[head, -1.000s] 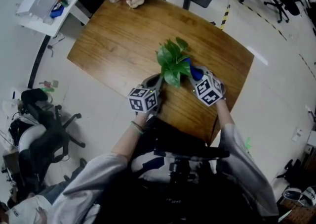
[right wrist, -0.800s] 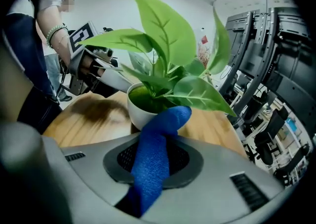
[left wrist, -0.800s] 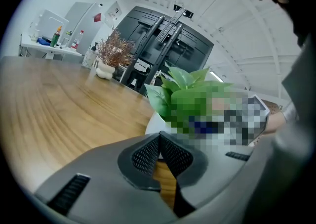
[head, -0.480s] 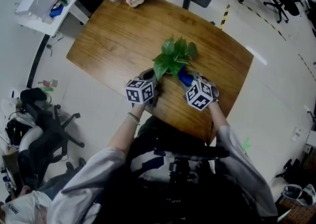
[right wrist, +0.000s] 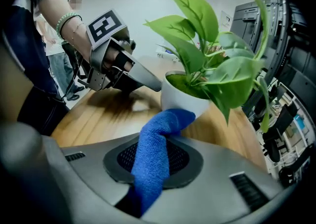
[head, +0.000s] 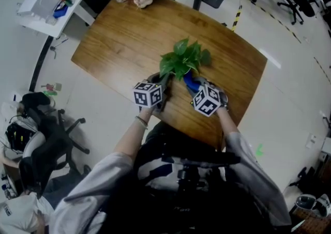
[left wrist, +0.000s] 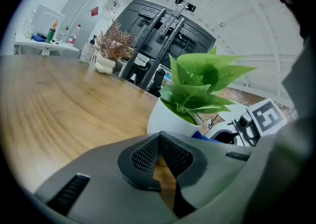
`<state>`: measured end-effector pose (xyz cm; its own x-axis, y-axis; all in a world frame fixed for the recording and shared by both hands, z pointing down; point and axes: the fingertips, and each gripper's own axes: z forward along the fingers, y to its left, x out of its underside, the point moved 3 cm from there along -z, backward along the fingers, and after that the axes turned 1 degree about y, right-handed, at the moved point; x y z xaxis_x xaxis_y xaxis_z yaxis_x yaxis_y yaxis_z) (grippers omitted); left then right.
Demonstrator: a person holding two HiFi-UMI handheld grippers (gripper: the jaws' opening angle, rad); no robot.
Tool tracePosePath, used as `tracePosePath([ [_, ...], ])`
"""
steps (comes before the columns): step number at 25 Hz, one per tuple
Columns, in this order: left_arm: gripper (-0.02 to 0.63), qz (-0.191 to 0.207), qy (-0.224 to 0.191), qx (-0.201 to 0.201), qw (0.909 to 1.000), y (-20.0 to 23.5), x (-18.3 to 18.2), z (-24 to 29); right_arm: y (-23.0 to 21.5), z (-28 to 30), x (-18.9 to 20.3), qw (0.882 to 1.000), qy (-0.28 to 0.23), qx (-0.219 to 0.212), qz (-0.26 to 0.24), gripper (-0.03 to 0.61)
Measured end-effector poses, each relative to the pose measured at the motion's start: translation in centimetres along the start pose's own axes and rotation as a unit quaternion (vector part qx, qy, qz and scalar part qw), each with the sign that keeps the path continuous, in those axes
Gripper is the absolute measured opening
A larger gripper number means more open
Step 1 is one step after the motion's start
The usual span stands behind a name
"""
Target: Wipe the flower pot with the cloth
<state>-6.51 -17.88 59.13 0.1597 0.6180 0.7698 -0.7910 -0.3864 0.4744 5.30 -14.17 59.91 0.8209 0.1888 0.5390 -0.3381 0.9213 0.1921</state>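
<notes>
Right gripper (right wrist: 159,157), jaws clamped on the blue cloth (right wrist: 163,129), has drawn it along the white flower pot (right wrist: 181,100) just ahead, suggesting wiping is under way, while the left gripper (left wrist: 159,155), closed and empty, flanks the far side

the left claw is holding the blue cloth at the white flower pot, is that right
Not quite: it is the right claw, not the left, that holds the blue cloth at the white flower pot, as the right gripper view shows. The left claw has nothing between its jaws in the left gripper view.
</notes>
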Motion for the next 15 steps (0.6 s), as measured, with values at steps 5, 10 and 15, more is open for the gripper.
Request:
tracePosePath([
  [5, 0.003, -0.011, -0.032, -0.019, 0.9992, -0.1, -0.2, -1.2, -3.2, -1.9, 1.8, 0.999, 0.008, 0.033, 0.022, 0.081],
  [10, 0.003, -0.034, -0.063, -0.032, 0.9969, -0.6, -0.3, -1.5, -6.9, -1.6, 2.1, 0.998, 0.001, 0.053, 0.037, 0.081],
  [15, 0.003, -0.035, -0.071, -0.034, 0.9963, -0.3, -1.2, -1.2, -7.6, -1.0, -0.5, 0.999, -0.038, 0.034, 0.012, 0.081],
])
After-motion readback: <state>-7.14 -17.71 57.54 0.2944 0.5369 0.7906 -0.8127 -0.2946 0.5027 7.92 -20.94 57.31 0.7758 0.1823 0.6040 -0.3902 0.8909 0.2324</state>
